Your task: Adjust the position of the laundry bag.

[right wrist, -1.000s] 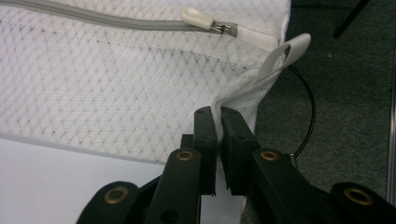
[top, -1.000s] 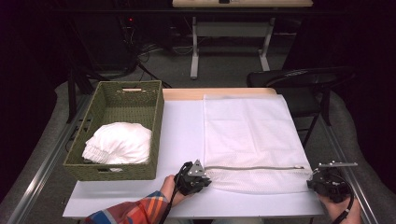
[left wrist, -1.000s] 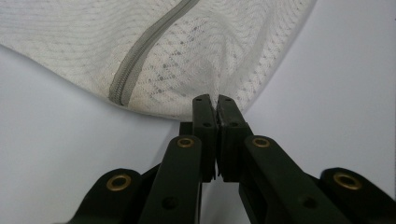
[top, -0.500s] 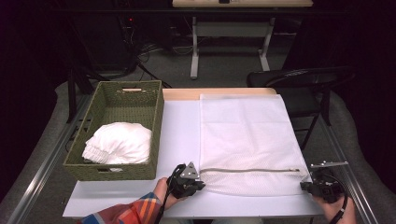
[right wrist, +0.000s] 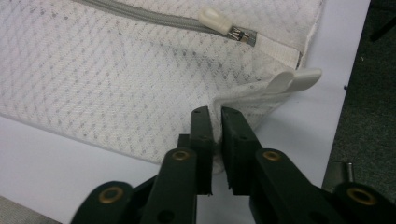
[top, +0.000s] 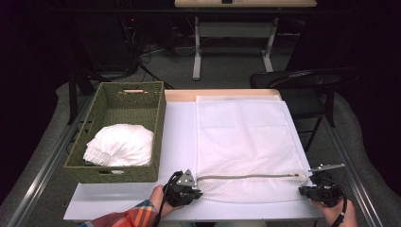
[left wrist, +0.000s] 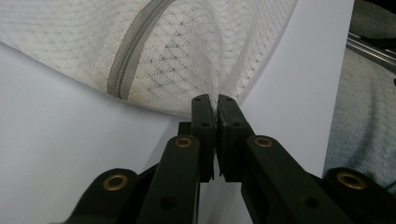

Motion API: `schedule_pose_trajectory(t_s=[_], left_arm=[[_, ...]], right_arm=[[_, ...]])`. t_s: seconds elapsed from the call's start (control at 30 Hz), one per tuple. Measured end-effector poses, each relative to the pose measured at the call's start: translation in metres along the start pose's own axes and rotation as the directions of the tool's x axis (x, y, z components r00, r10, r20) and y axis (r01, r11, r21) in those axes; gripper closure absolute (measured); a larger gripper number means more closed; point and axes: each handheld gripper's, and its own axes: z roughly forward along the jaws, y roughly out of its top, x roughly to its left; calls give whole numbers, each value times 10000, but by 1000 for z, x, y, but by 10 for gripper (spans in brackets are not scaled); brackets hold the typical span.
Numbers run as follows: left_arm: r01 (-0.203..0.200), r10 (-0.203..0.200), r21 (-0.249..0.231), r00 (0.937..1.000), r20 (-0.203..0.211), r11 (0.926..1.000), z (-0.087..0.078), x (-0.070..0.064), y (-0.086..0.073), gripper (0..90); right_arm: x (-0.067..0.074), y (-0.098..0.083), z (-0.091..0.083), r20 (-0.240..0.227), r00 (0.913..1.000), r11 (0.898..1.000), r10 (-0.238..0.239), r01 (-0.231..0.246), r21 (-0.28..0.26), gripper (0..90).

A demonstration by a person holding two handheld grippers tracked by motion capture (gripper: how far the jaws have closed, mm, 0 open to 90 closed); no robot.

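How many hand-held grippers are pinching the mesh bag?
2. The left hand-held gripper pinches the mesh bag at its near left corner; the right hand-held gripper pinches its near right corner.

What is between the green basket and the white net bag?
Just bare white table, seen in the high view, between the wicker basket and the mesh laundry bag.

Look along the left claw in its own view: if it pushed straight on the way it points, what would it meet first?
The left claw is already shut on the edge of the mesh laundry bag, so it would probably push into more mesh first, then perhaps the grey zipper.
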Motion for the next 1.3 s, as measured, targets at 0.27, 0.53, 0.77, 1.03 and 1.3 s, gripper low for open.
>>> schedule_pose_trajectory(t_s=[0.27, 0.53, 0.77, 1.03, 1.3], left_arm=[[270, -283, -373, 9990, -335, 9989, -12, 6, 8, 388], [1047, -1088, -447, 9888, -1025, 9935, -5, 24, 17, 317], [1097, -1113, -194, 9850, -1321, 9938, 11, 29, 25, 365], [1073, -1095, -231, 9829, -1482, 9940, 20, 30, 26, 540], [989, -1036, -376, 9819, -1586, 9944, 20, 32, 24, 674]], right_arm=[[-4, 4, -13, 37, 10000, 9984, -46, 48, -558, 428], [-1, 28, -19, 453, 9989, 9952, -72, 116, -977, 282], [-6, 50, -3, 931, 9957, 9981, 30, 27, -613, 340], [-22, 70, 25, 1269, 9897, 9978, 661, -669, 18, 418], [-30, 67, 34, 1283, 9868, 9946, 992, -1024, 187, 522]])
